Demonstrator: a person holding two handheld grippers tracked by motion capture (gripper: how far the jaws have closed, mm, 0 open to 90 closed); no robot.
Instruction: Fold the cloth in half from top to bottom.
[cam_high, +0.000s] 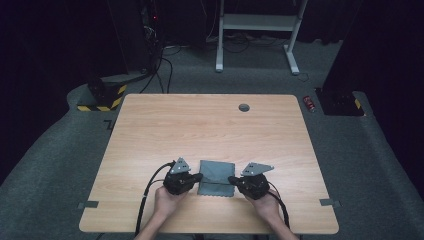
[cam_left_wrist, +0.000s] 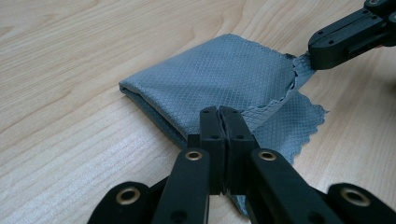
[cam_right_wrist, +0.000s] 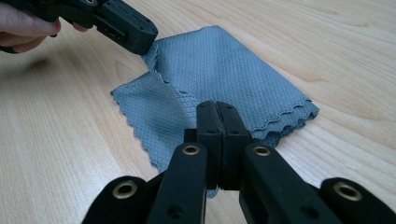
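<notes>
Both grippers, left (cam_high: 196, 177) and right (cam_high: 233, 179), seemingly pinch cloth (cam_high: 217, 172) edges.

No readable text, label, brand or number anywhere; the small red thing (cam_high: 309, 103) on the floor is too blurred to read.

The tabletop (cam_high: 150, 130) lies bare from the folded cloth (cam_high: 217, 176) to its far edge and both side edges. Near the front edge, the left gripper (cam_high: 199, 176) and right gripper (cam_high: 231, 179) flank the cloth.
</notes>
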